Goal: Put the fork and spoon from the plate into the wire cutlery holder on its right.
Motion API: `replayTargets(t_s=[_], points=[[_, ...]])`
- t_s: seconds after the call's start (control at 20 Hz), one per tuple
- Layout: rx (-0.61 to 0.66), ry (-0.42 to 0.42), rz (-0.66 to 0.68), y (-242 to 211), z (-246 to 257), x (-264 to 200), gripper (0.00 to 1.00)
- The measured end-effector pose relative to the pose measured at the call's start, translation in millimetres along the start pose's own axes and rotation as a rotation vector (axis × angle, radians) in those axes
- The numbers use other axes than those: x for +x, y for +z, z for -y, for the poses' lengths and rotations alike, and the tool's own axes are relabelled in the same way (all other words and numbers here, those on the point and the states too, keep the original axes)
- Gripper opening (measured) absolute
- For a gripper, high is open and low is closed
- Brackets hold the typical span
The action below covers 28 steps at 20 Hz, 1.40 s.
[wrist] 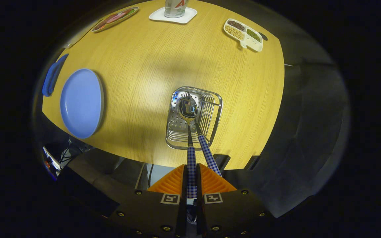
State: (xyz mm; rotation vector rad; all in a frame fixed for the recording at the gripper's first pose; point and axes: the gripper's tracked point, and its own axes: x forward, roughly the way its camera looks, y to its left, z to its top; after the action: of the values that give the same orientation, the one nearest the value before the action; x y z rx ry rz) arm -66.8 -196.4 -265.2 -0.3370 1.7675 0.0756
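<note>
2 fingers of the gripper (191, 180) are clenched on the blue-checked handle of the spoon (190, 138), whose bowl hangs over the open top of the wire cutlery holder (215, 109). That holder stands on a round wooden table (144, 66) with pale yellow grain, near its edge closest to the gripper, and serves as the landmark here. Inside it the fork (205, 148) already leans, tines down by the perforated metal wall, its checked handle slanting out just beside the spoon's and touching neither finger as far as can be told. Well to the left of the holder lies the blue plate (81, 102), bare, with a blue cloth-like thing (52, 79) just beyond its far side at the table's rim. Far beyond the holder stand a clear cup on a white coaster (174, 15), a patterned dish (115, 19) to its left, and a white divided tray (243, 34) of beans to its right. Dark flooring surrounds the table.
</note>
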Motion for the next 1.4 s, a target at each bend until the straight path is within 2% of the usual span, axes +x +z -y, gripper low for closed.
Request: replayTargets(t_s=[0.15,0.2,0.3,0.4,0.5,0.7,0.9,1.1,1.4], points=[[-0.007,-0.016,0.040,3,0,-11,0.16],[0.003,-0.008,0.057,3,-2,-15,0.22],[0.023,-0.004,0.104,5,-6,-29,0.40],[0.040,0.004,0.164,8,-9,-36,0.75],[0.046,0.014,0.199,5,-17,-48,0.98],[0.081,0.043,0.342,13,-36,-54,0.97],[0.142,0.055,0.638,35,-69,-84,0.97],[0.216,0.071,0.860,42,-96,-106,0.98],[0.308,0.039,1.173,49,-109,-157,0.97]])
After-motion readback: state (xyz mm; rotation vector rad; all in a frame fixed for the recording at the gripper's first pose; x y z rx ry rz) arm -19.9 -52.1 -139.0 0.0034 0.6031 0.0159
